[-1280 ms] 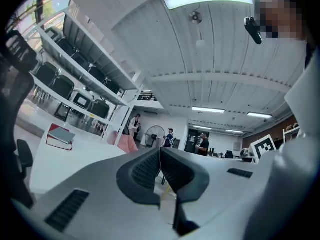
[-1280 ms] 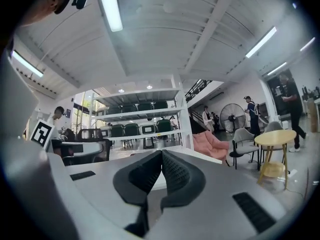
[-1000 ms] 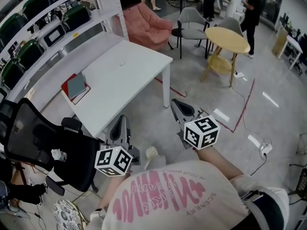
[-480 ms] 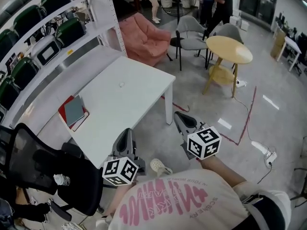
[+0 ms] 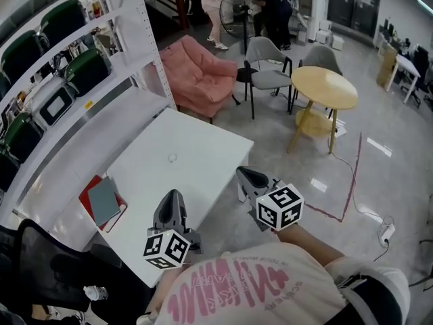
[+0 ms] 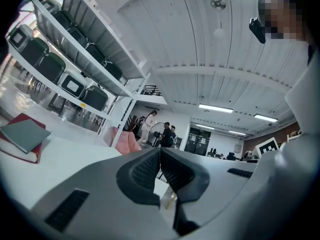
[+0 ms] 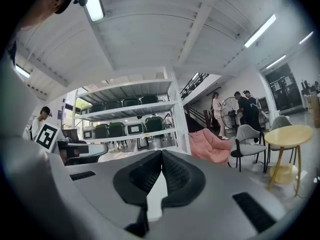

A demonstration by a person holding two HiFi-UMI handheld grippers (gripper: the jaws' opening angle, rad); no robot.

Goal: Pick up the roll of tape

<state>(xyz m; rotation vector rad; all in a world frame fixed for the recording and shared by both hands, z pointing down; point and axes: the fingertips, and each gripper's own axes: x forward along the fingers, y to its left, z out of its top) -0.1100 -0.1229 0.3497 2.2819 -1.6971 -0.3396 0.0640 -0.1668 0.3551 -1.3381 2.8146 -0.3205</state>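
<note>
A small pale ring (image 5: 172, 158), which looks like the roll of tape, lies alone near the middle of the white table (image 5: 203, 147). My left gripper (image 5: 174, 196) is over the table's near edge, pointing level, a good way short of the ring. Its jaws meet with nothing between them (image 6: 160, 149). My right gripper (image 5: 245, 175) hovers off the table's right corner, over the floor. It is shut and empty too (image 7: 161, 152). The ring does not show in either gripper view.
A red book with a grey notebook on it (image 5: 103, 202) lies at the table's left end. White shelving with green cases (image 5: 88, 70) runs along the left. A black office chair (image 5: 61, 269) is at lower left. Beyond are a pink armchair (image 5: 203, 73), grey chairs (image 5: 267, 59), a yellow round table (image 5: 323, 87) and people (image 5: 270, 5).
I have walked toward the table with both grippers held out. The left one now reaches over the table's near edge, and the office chair has slipped toward the lower left corner.
</note>
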